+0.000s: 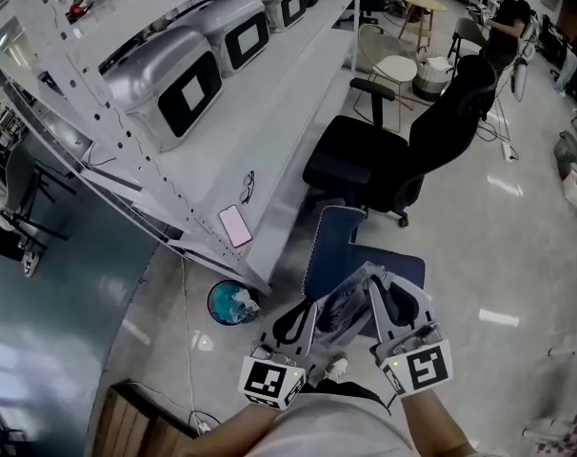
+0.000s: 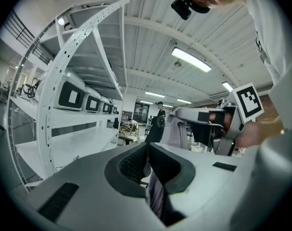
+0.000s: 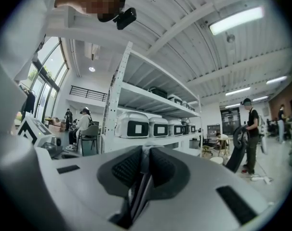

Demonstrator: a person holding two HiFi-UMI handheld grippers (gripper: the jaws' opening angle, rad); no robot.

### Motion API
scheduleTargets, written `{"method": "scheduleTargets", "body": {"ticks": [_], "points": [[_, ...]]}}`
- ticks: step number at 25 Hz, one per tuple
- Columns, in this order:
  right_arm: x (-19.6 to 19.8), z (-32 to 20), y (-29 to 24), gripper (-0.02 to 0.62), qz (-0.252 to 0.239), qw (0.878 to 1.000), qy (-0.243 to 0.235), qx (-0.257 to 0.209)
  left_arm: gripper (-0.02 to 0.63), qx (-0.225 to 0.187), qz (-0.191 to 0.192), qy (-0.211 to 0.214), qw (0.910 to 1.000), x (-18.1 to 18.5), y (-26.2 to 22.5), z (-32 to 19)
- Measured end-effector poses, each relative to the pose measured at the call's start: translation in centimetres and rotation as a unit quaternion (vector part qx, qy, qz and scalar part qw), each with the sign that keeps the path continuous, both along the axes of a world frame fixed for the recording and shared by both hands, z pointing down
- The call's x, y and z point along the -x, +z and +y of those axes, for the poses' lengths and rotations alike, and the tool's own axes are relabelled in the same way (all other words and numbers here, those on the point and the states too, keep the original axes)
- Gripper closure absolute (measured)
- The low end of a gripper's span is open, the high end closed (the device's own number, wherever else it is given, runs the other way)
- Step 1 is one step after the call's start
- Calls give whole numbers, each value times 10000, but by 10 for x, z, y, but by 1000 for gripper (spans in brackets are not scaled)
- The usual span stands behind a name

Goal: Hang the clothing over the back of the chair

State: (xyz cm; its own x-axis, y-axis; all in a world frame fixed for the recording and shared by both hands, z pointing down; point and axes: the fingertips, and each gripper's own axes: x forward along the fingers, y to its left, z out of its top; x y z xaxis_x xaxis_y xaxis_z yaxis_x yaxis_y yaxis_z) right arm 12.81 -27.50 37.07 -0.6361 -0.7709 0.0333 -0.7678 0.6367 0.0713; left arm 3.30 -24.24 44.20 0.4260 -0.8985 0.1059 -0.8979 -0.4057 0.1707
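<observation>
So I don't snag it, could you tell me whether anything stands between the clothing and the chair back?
Nothing visible does. The clothing, pinched by the left gripper and right gripper, hangs just above what looks like a blue chair, with only air between. The black office chair stands farther ahead.

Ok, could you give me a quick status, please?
Left gripper and right gripper both shut on grey garment, held between them. Blue chair just below, not draped yet. Nothing seen in the way.
</observation>
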Motion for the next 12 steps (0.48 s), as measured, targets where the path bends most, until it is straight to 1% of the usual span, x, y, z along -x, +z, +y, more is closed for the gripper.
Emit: {"method": "scheduleTargets", "body": {"ticks": [4, 9, 12], "points": [[3, -26, -38, 557, 66, 9988, 152, -461, 586, -19, 85, 44, 10000, 11, -2, -10], [19, -58, -92, 557, 13, 9943, 205, -1046, 586, -181, 212, 3, 9996, 34, -11, -26], [24, -77, -120, 557, 117, 9903, 291, -1354, 586, -284, 278, -3, 9992, 47, -17, -34]]}}
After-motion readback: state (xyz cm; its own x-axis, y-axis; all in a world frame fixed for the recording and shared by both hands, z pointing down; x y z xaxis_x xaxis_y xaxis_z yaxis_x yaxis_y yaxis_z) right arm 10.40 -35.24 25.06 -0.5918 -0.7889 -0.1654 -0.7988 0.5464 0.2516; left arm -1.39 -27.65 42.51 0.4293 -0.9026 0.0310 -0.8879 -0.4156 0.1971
